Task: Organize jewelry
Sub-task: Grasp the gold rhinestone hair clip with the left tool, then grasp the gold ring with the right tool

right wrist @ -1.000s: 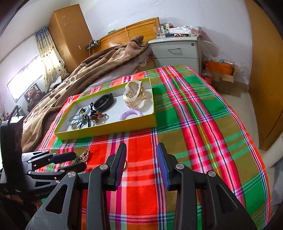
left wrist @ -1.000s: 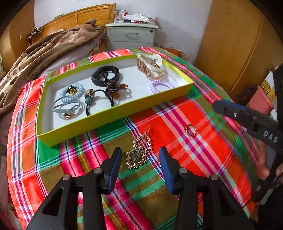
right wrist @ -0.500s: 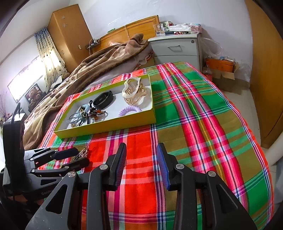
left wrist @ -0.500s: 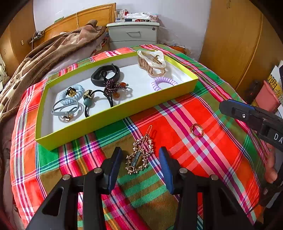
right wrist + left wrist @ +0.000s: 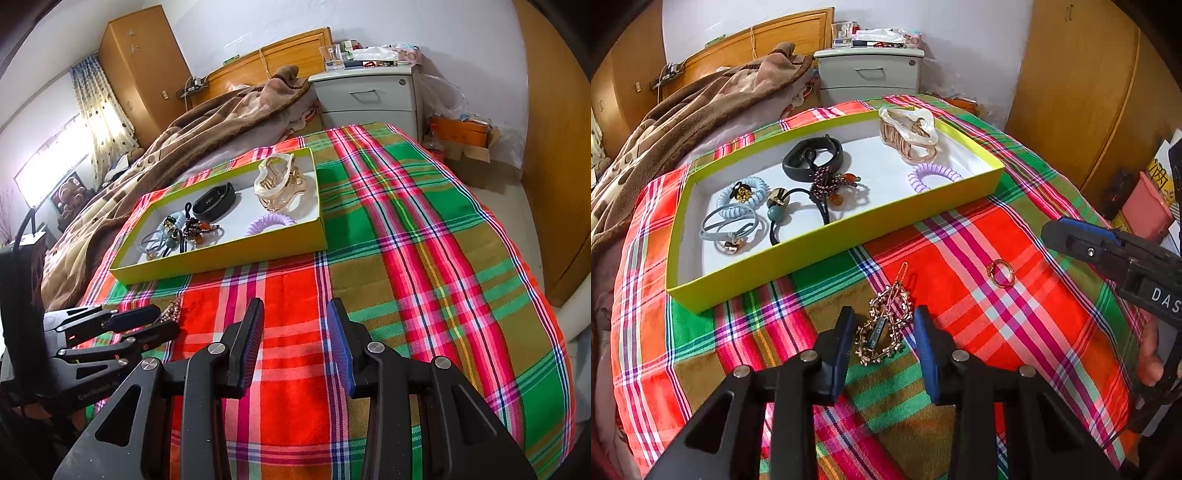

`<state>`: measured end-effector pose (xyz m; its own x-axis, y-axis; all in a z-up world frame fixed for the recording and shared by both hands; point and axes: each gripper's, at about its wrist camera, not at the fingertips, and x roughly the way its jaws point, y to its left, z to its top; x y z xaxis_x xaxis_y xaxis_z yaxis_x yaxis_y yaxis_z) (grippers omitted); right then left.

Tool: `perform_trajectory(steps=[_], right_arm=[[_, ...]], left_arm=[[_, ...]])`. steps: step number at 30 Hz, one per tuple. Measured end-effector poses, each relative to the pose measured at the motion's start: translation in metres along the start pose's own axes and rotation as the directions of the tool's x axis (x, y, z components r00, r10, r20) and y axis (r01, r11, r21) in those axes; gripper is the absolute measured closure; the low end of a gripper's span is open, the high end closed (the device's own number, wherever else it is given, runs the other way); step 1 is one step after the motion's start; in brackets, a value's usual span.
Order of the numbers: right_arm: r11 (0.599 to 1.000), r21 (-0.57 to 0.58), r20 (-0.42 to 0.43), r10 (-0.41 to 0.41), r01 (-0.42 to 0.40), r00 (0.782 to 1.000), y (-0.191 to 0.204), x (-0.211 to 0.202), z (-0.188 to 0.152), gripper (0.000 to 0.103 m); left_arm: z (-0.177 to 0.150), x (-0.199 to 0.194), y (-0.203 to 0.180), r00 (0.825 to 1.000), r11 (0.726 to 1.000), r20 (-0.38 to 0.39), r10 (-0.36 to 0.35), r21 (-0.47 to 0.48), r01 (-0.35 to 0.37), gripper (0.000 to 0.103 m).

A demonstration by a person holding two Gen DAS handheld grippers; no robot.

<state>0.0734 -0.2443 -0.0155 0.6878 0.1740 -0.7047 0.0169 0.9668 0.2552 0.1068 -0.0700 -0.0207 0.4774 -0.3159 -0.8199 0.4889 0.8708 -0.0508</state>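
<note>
Between the parted left tongs point(image 5: 882, 332), a gold filigree hair clip point(image 5: 884, 325) lies on the plaid cloth point(image 5: 960, 306), ungripped.

The right tongs point(image 5: 295, 325) also stand open over bare cloth, holding nothing; from the left wrist view only one of their fingers shows, the rest cut off at the frame edge. A small gold ring point(image 5: 1000, 272) sits on the cloth between the two tools, and in the right wrist view it is hidden behind the tongs. Beyond lies the yellow-green tray point(image 5: 827, 251) with hair ties, a black band point(image 5: 812, 157), a purple coil tie point(image 5: 934, 177) and a pearly claw clip point(image 5: 910, 131). Compared with a second ago, the left tongs have closed in so the clip now sits between their tips rather than ahead of them.
</note>
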Motion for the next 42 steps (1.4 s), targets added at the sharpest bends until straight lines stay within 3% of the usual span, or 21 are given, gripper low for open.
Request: perform_trajectory(steps=[18, 35, 37, 39, 42], right_arm=[[0.972, -0.235, -0.118, -0.008, -0.020, 0.993, 0.046, 0.029, -0.011, 0.066], [0.950, -0.310, -0.112, -0.079, 0.041, 0.991, 0.059, 0.035, -0.013, 0.067], [0.947, -0.316, -0.106, -0.089, 0.051, 0.990, 0.060, 0.034, -0.014, 0.069], [0.945, -0.322, -0.102, -0.096, 0.058, 0.990, 0.060, 0.034, -0.015, 0.078], [0.945, -0.323, -0.099, -0.093, 0.057, 0.991, 0.060, 0.033, -0.016, 0.080]], left_arm=[[-0.010, -0.026, 0.030, 0.998, 0.996, 0.058, 0.014, -0.093, -0.009, 0.069], [-0.017, -0.032, 0.038, 0.998, 0.993, 0.064, 0.016, -0.117, -0.009, 0.069], [-0.017, -0.032, 0.037, 0.998, 0.993, 0.064, 0.014, -0.119, -0.007, 0.069], [-0.018, -0.033, 0.037, 0.998, 0.993, 0.065, 0.013, -0.119, -0.005, 0.069], [-0.018, -0.032, 0.037, 0.998, 0.993, 0.064, 0.013, -0.121, -0.005, 0.069]])
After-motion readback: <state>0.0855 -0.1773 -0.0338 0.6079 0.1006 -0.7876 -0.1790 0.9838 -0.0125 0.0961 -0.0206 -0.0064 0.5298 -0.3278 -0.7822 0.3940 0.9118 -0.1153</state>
